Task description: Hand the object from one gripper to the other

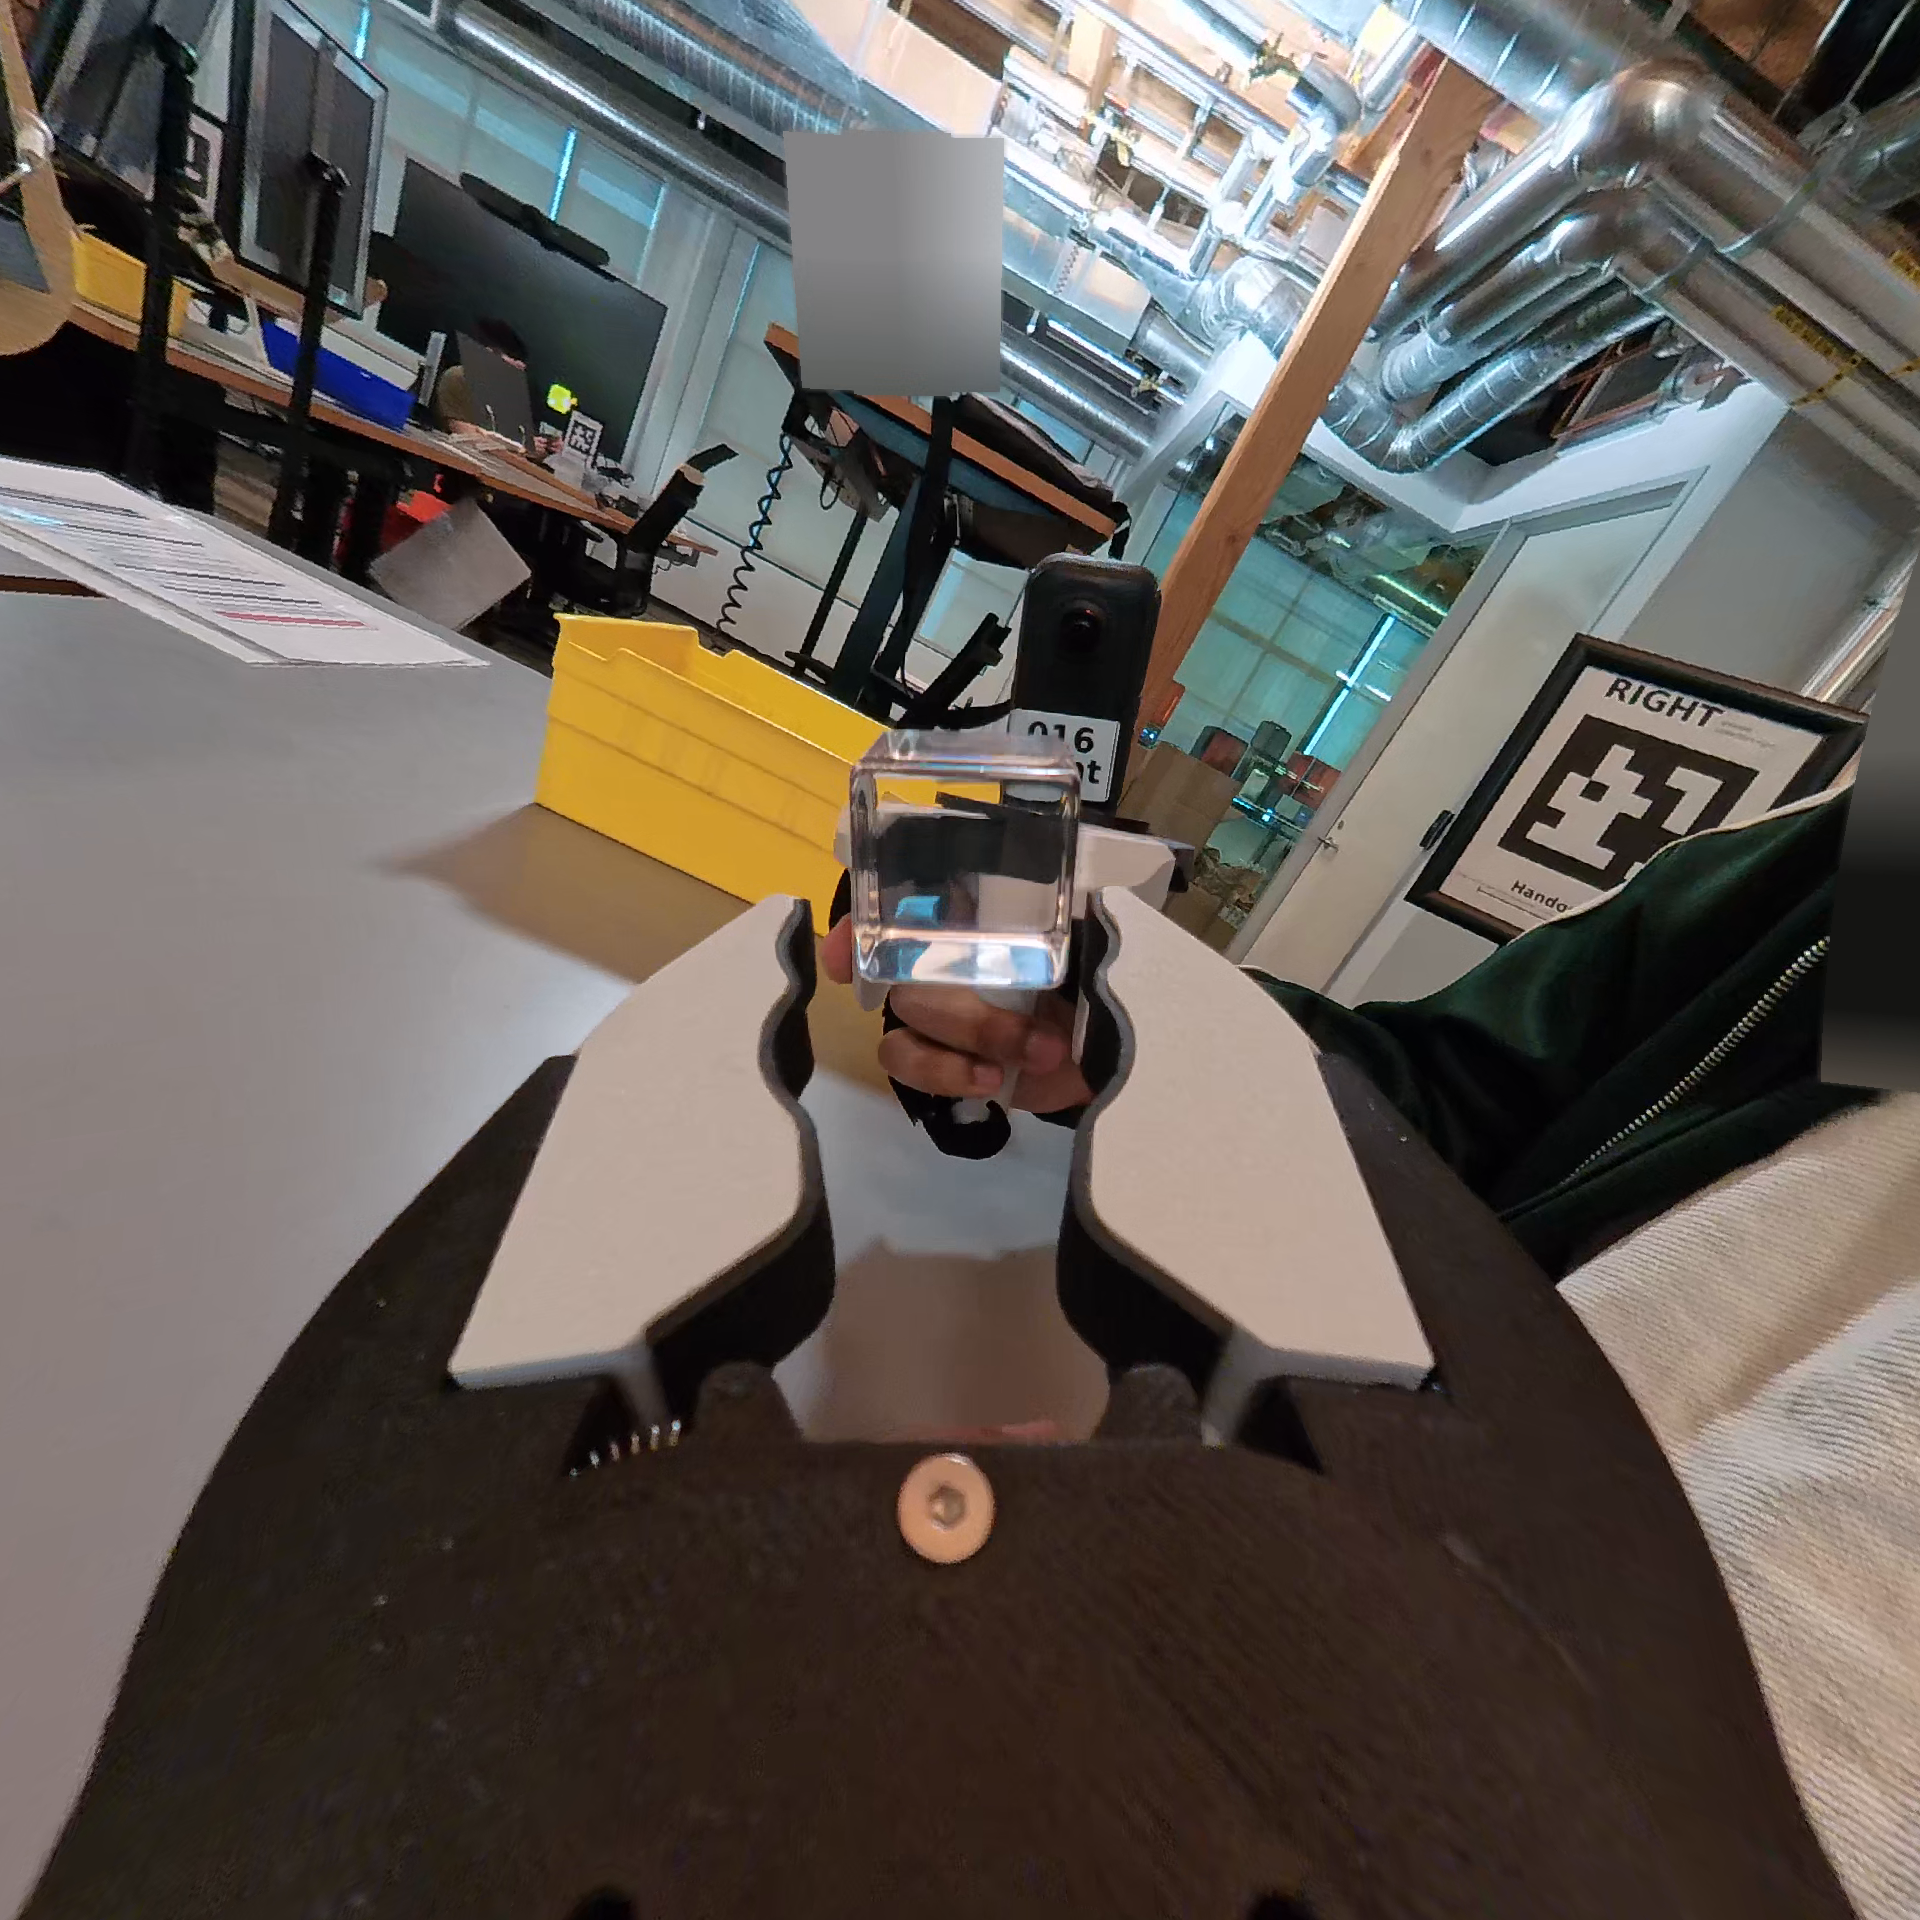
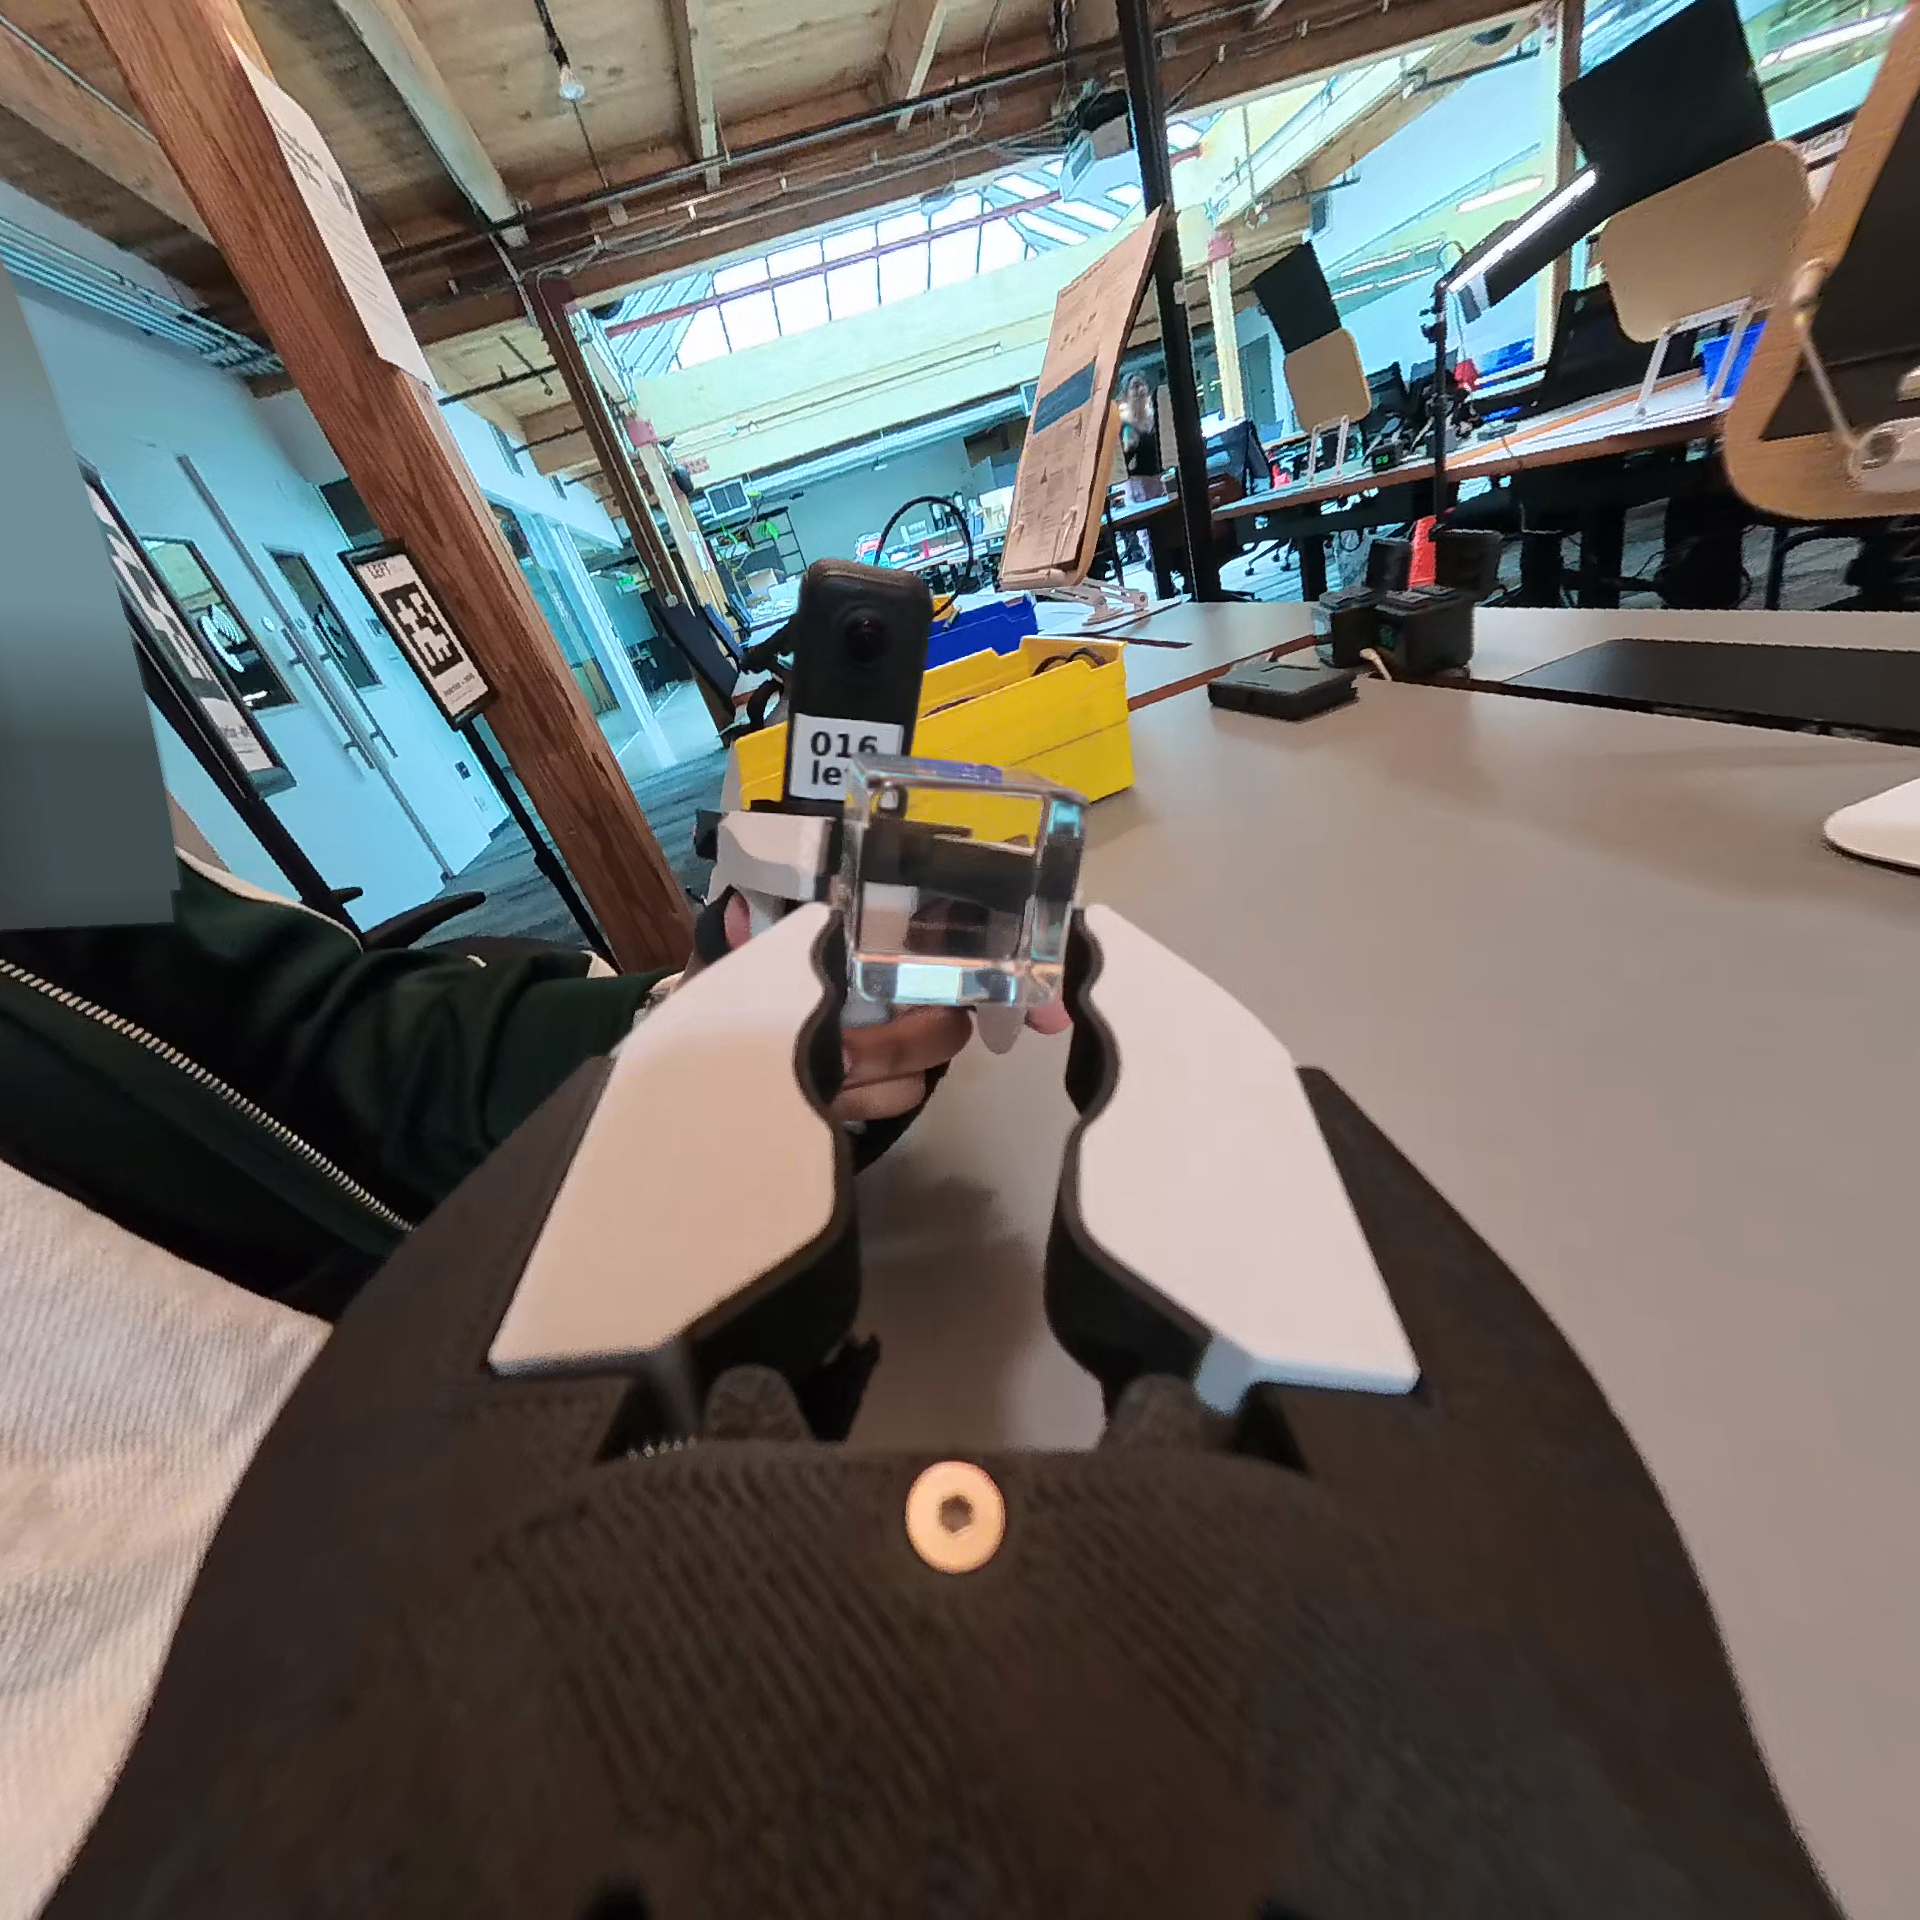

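A clear cube (image 1: 961,868) hangs in the air above the grey table (image 1: 208,935), between both grippers, which face each other. In the right wrist view my right gripper (image 2: 956,935) has its pads against both sides of the cube (image 2: 961,899) and is shut on it. My left gripper (image 1: 954,914) is open, with its jaws on either side of the cube and a small gap showing on the left side. Behind the cube, each view shows the other gripper's black camera (image 1: 1086,644) (image 2: 857,644) and the hand holding it.
A yellow bin (image 1: 665,727) stands on the table behind the grippers; it also shows in the right wrist view (image 2: 1039,717). A printed sheet (image 1: 208,582) lies far left. The person's green sleeve (image 1: 1610,1039) is close by. Black chargers (image 2: 1392,623) and a dark mat (image 2: 1714,675) are at the right. The grippers are tip to tip, or close to it.
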`<state>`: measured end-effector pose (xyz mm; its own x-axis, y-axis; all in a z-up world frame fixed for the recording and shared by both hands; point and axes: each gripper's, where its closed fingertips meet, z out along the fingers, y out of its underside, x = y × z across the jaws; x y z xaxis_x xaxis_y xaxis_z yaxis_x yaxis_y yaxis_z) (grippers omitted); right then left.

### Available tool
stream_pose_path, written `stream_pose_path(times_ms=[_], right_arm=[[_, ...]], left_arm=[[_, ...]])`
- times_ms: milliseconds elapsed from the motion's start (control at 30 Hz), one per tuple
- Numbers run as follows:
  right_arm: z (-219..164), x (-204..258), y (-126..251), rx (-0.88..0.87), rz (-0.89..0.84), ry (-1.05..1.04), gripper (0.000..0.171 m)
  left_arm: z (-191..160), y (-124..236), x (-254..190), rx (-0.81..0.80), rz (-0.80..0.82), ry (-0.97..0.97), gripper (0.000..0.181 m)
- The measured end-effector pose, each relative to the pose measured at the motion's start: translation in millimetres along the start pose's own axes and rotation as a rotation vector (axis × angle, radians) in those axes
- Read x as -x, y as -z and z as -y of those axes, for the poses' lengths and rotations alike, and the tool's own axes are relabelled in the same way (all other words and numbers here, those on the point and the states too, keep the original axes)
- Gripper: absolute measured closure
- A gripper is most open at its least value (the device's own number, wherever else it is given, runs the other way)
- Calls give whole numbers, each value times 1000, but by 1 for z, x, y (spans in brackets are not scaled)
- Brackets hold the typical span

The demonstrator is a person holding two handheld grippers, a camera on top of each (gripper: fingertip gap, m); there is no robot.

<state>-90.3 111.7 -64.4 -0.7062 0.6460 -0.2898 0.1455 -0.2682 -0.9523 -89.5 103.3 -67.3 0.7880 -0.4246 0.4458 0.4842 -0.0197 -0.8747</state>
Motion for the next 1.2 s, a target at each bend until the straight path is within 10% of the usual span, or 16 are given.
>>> stream_pose_path(times_ms=[1200], right_arm=[[-4, 2, -1, 28, 16, -6, 129]], left_arm=[[-1, 1, -5, 29, -10, -49, 138]])
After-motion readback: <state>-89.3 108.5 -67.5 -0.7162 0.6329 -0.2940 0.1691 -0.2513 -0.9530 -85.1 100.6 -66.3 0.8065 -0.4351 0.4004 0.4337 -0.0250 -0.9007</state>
